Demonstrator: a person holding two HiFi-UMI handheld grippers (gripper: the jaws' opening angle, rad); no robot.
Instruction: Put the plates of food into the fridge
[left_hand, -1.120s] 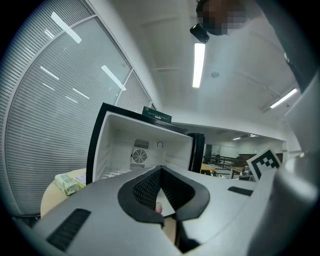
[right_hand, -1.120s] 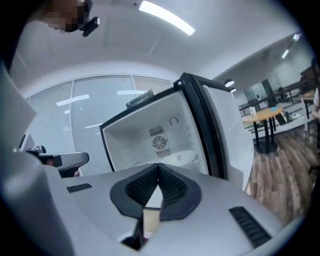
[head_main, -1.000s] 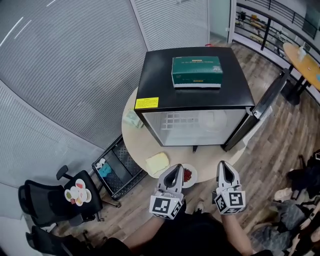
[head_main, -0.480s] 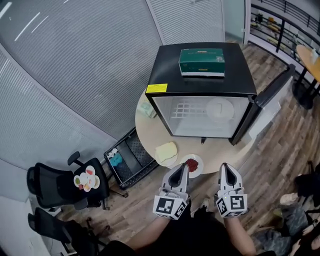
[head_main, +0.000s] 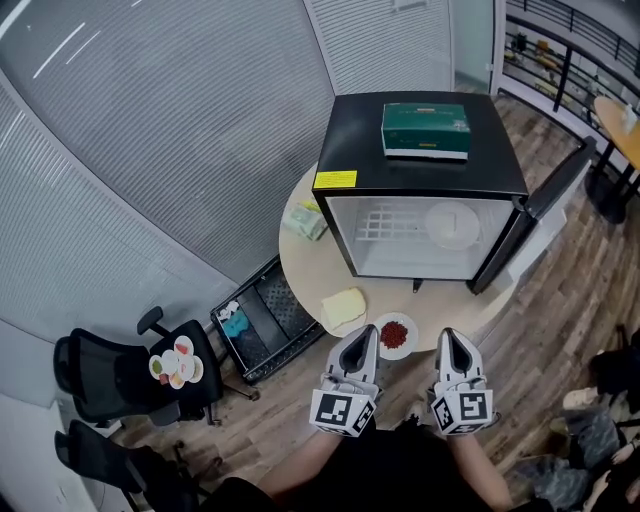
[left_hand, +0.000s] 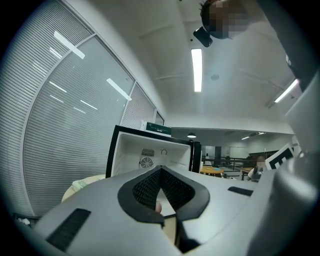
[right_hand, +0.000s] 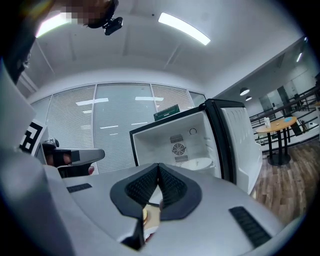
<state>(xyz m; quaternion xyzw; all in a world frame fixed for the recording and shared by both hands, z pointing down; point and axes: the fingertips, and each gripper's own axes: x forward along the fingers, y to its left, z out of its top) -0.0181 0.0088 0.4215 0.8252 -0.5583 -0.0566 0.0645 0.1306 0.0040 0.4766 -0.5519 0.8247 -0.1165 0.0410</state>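
Plate with red food (head_main: 396, 335): head view shows it at the near edge of the round counter (head_main: 300, 265), outside the fridge (head_main: 420, 165), just ahead of and between the two gripper tips. A second plate (head_main: 452, 225) lies on the fridge shelf; I cannot make out what it carries. The fridge door (head_main: 555, 200) stands open to the right. A green box (head_main: 425, 130) rests on the fridge top. A yellow block (head_main: 343, 308) lies beside the plate with red food, and a pale green packet (head_main: 305, 220) sits at the counter's left edge. The left hand-held gripper (head_main: 368, 332) and right hand-held gripper (head_main: 452, 335) both have jaws together, holding nothing. On the floor I note a black crate (head_main: 258, 322) and an office chair (head_main: 110, 385) bearing a dish of coloured pieces (head_main: 175, 365). A wooden table (head_main: 620, 120) is cut off by the frame.

Left gripper view: the left hand-held gripper (left_hand: 161, 169) has its jaws closed and empty. Its own body hides the lower half, the plates included. Above it I see the fridge interior and the green box.

Right gripper view: the right hand-held gripper (right_hand: 159, 166) has its jaws closed and empty. Beyond them the second plate shows inside the fridge. Items glimpsed under the jaws are too obscured to identify.
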